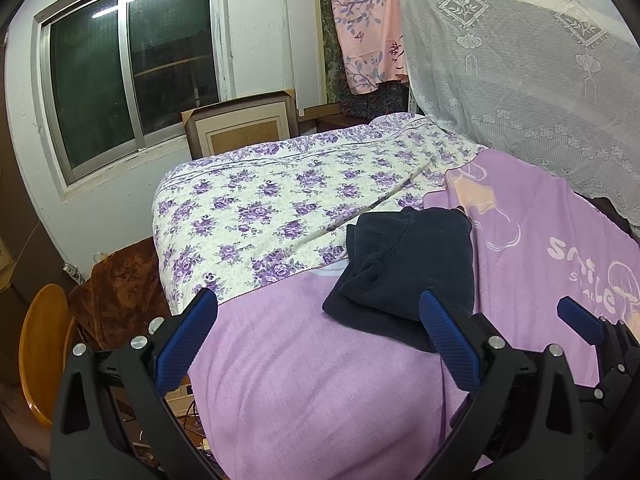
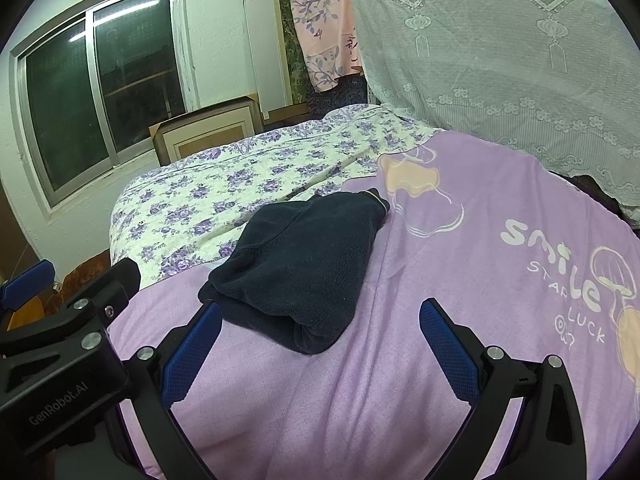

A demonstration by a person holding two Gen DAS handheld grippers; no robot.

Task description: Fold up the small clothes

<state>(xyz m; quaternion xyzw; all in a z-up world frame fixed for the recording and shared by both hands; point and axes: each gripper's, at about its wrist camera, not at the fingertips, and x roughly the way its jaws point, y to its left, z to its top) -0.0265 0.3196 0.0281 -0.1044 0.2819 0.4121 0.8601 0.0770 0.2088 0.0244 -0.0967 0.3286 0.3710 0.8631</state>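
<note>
A dark navy garment [image 1: 404,268] lies folded in a compact bundle on the purple bedsheet [image 1: 304,380]. It also shows in the right wrist view [image 2: 304,268]. My left gripper [image 1: 320,320] is open and empty, held above the sheet just in front of the garment, not touching it. My right gripper [image 2: 320,332] is open and empty, also just short of the garment's near edge. One blue fingertip [image 1: 580,316] of the right gripper shows at the right of the left wrist view. The left gripper's body [image 2: 60,340] shows at the left of the right wrist view.
A floral purple-and-white quilt [image 1: 280,208] covers the far half of the bed. A lace mosquito net [image 1: 540,80] hangs at the right. A window [image 1: 128,76], a framed panel [image 1: 240,128], a brown blanket [image 1: 116,300] and a wooden chair [image 1: 40,352] are left of the bed.
</note>
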